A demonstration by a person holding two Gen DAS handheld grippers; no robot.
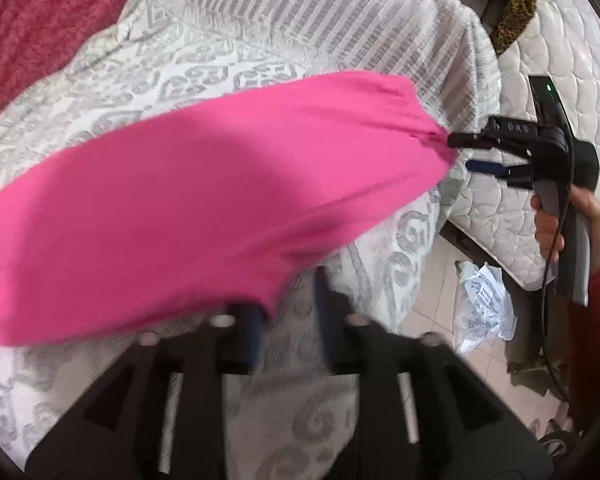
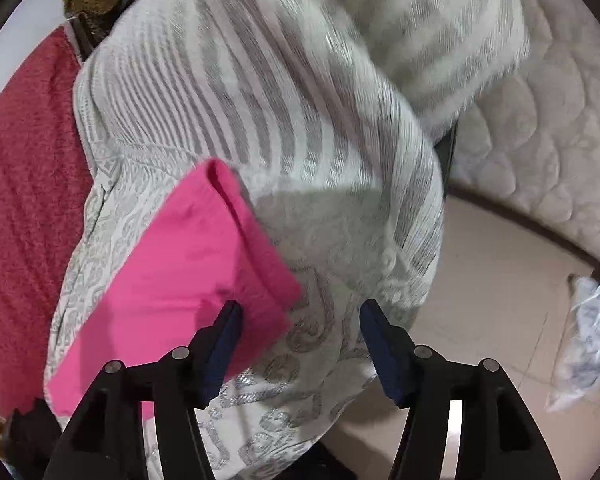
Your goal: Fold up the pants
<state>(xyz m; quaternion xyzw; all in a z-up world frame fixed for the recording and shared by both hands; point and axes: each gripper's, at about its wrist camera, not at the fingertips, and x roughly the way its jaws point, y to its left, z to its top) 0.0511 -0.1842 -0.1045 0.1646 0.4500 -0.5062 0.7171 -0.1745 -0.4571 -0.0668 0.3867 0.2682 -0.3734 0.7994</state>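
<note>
Right gripper (image 2: 300,344) — jaws spread, pink pants (image 2: 188,264) edge at its left finger, not pinched. Left gripper (image 1: 288,312) parted, cloth brushing one finger, grip unclear. Pants lie on the patterned bedspread (image 2: 300,160), near its right edge — risk: fabric slides floorward, fold lost.

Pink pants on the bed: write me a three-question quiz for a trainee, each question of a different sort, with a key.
1. True or false: the right gripper is shut on the pink pants.
2. What lies directly under the pants? A: bare mattress. B: patterned bedspread. C: red blanket.
3. Fill in: the crumpled plastic bag lies on the ____.

Key: 1 false, its jaws stand wide apart; 2 B; 3 floor.
</note>
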